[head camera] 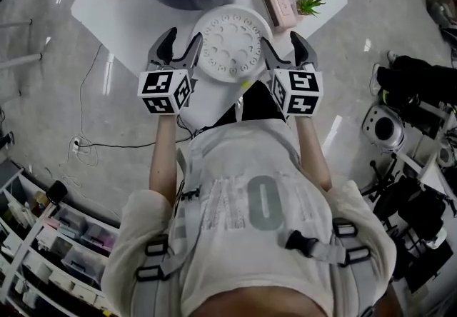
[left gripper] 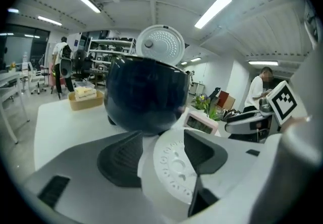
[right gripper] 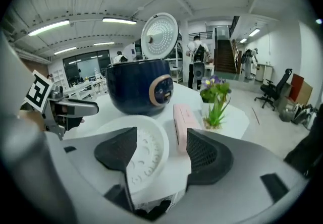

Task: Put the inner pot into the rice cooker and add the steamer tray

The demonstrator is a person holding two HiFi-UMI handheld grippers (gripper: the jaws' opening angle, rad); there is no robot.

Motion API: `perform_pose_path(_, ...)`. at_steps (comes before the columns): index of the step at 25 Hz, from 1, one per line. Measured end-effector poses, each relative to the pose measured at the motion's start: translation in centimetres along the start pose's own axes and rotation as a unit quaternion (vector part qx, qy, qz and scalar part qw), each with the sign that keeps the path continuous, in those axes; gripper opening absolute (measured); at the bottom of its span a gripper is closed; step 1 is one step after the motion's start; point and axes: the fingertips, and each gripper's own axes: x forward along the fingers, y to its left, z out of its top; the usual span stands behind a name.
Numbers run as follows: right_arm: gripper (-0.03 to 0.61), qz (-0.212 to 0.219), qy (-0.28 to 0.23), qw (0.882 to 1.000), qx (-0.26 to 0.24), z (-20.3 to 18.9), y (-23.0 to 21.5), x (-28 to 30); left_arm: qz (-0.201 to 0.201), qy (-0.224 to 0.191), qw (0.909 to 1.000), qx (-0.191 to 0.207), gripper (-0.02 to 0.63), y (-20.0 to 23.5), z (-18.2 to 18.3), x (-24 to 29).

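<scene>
We should close the open jaws of our left gripper [head camera: 181, 43] and right gripper [head camera: 281, 43] evenly on opposite edges of the tray [head camera: 230, 44].

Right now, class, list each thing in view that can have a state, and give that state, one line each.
Rice cooker lid: open, standing upright.
Steamer tray: lying flat, not gripped.
Left gripper: open, nothing gripped.
Right gripper: open, nothing gripped.

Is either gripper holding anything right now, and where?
Nothing yet. Both the left gripper and right gripper are open at opposite edges of the steamer tray.
</scene>
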Motion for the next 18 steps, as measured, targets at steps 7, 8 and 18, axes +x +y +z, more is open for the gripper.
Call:
perform_pose_path(7,0.307,0.025,0.048,0.995,0.078,-5.6,0.8,1.3,-0.015,0.064,0.9976,-0.022,0.25,-0.8,-5.3,0.8)
perform_pose_path(8,0.307,0.028,0.051,0.995,0.085,-6.1,1.0,1.4,-0.015,0.071,0.997,-0.025,0.25,-0.7,-5.8,0.9)
perform_pose_path(18,0.15,0.041,0.083,0.991,0.093,-8.7,1.7,1.9,-0.014,0.116,0.9931,-0.014,0.151,-0.8,-8.4,0.9)
